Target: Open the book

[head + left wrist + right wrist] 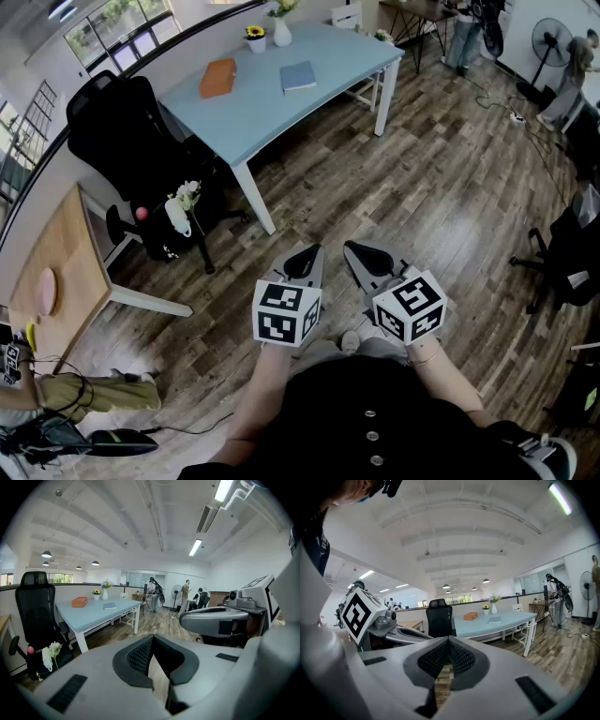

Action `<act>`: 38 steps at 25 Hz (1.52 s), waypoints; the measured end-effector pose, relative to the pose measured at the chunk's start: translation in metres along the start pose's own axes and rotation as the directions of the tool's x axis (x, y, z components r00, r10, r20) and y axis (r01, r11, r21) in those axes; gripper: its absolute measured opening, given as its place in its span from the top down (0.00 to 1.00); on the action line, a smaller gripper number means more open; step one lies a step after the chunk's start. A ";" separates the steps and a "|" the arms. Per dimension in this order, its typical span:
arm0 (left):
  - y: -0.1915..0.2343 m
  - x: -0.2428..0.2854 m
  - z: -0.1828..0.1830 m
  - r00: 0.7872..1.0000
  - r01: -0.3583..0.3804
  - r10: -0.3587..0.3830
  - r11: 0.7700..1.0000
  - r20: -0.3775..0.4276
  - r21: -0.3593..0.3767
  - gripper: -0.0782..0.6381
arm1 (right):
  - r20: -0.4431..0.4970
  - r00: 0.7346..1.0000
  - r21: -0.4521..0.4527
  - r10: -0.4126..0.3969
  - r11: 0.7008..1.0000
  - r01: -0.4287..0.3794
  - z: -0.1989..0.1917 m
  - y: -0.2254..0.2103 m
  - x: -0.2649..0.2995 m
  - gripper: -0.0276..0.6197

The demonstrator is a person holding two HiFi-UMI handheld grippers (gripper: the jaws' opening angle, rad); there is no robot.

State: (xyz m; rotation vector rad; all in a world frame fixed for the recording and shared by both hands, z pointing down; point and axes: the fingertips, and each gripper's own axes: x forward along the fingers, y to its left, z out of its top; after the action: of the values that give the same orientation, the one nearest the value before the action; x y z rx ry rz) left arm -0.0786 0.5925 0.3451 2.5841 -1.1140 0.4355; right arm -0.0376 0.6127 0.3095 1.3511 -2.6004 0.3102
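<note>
A closed blue book (298,76) lies flat on the light blue table (281,103) far ahead of me, with an orange book-like block (217,78) to its left. Both grippers hang side by side over the wooden floor in front of my body, well short of the table. The left gripper (305,255) is shut and empty. The right gripper (364,253) is shut too, with nothing in it. From the left gripper view the blue book (109,605) is small and distant beyond the touching pads (140,656). The right gripper view shows the book (494,619) the same way.
A white vase of flowers (280,28) and a small sunflower pot (255,37) stand at the table's far edge. A black office chair (141,150) with a flower bunch sits left of the table, beside a wooden desk (56,281). People stand at the far end (154,595).
</note>
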 end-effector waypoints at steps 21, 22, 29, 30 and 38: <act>-0.026 0.014 0.010 0.987 0.146 -0.146 0.989 0.068 0.013 0.87 | 0.051 0.998 0.068 0.024 0.997 -0.027 0.005 -0.018 0.001 0.96; -0.027 0.014 0.013 0.985 0.149 -0.149 0.989 0.089 0.004 0.87 | 0.054 0.998 0.066 0.025 0.997 -0.029 0.005 -0.019 0.000 0.96; -0.018 0.024 0.028 0.990 0.066 -0.064 0.998 0.129 -0.015 0.87 | -0.009 0.998 0.049 0.059 0.997 -0.058 -0.008 -0.032 -0.003 0.96; -0.017 0.027 0.028 0.992 0.053 -0.052 0.999 0.119 -0.009 0.87 | -0.016 0.998 0.044 0.064 0.997 -0.063 -0.010 -0.033 -0.003 0.96; -0.031 0.045 0.022 0.997 0.002 -0.004 1.000 0.078 0.022 0.67 | -0.012 0.997 0.055 0.080 0.995 -0.079 -0.018 -0.054 -0.015 0.96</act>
State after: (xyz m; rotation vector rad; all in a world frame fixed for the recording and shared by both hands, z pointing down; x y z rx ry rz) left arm -0.0228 0.5748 0.3377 2.6423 -1.1363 0.3510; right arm 0.0166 0.5991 0.3277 1.2593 -2.6574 0.4045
